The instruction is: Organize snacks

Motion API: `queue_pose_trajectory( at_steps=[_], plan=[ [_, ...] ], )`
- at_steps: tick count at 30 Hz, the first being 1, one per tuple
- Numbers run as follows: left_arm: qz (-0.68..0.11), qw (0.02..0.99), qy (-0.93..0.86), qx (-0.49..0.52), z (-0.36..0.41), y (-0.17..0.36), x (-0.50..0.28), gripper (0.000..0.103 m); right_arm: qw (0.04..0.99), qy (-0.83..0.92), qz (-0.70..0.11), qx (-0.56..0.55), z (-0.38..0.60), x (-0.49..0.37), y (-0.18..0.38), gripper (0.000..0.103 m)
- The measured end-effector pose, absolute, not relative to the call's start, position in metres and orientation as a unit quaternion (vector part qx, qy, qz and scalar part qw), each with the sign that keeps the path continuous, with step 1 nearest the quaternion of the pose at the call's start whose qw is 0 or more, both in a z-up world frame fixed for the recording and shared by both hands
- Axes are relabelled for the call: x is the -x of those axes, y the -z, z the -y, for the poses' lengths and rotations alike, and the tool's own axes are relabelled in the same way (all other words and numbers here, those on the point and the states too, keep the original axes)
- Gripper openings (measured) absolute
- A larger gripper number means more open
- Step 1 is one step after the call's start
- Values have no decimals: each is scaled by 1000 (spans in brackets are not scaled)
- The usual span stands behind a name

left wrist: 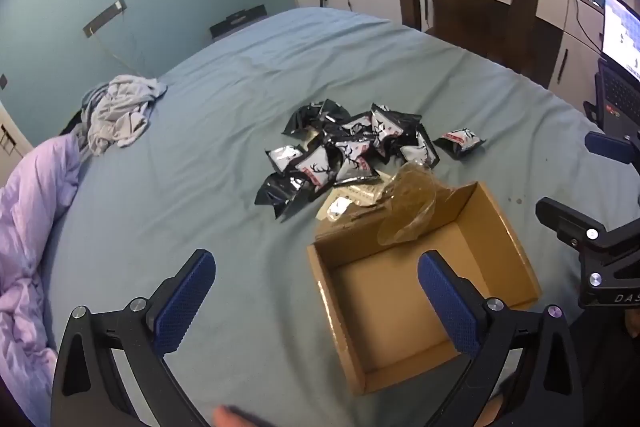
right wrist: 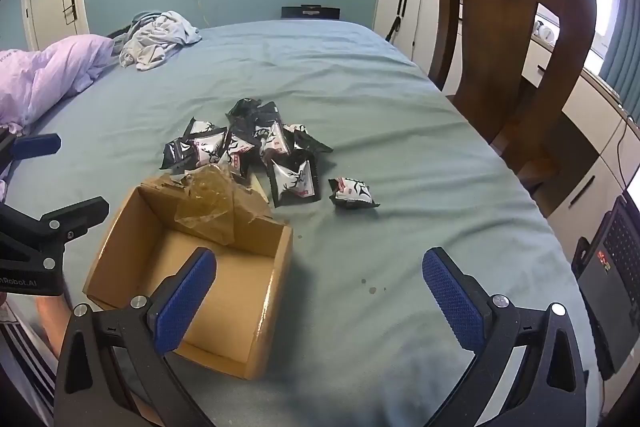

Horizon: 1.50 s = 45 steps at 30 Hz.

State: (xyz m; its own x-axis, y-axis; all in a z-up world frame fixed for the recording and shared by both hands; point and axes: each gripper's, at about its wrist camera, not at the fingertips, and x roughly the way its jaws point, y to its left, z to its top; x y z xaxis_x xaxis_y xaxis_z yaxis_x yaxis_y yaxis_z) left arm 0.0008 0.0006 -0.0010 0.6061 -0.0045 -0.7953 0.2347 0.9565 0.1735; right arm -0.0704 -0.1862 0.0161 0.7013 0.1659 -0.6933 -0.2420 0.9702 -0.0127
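A heap of several black-and-white snack packets [left wrist: 340,151] [right wrist: 248,147] lies on the blue-grey bedsheet. One packet [left wrist: 460,142] [right wrist: 352,191] sits apart to the right of the heap. An open, empty cardboard box [left wrist: 424,307] [right wrist: 192,291] rests near the bed's front edge, with crumpled brown tape film [left wrist: 408,207] [right wrist: 208,203] on its far flap. My left gripper [left wrist: 316,303] hangs open above the sheet and the box's left wall, nothing between its blue pads. My right gripper [right wrist: 320,303] is open over the box's right wall and bare sheet, also holding nothing.
A lilac duvet [left wrist: 28,227] [right wrist: 48,75] and a bundle of grey clothes [left wrist: 116,115] [right wrist: 160,39] lie at the bed's left. A wooden chair [right wrist: 520,47] stands at the right side, with a laptop [left wrist: 620,67] and white cabinets beyond.
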Motion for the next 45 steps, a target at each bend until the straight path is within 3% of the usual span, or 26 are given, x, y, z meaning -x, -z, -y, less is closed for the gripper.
queue_pose_trajectory(
  at_steps=[45],
  plan=[
    [-429, 887, 77, -151, 2, 1, 4, 103, 919, -110, -374, 57, 182, 69, -14, 103]
  ],
)
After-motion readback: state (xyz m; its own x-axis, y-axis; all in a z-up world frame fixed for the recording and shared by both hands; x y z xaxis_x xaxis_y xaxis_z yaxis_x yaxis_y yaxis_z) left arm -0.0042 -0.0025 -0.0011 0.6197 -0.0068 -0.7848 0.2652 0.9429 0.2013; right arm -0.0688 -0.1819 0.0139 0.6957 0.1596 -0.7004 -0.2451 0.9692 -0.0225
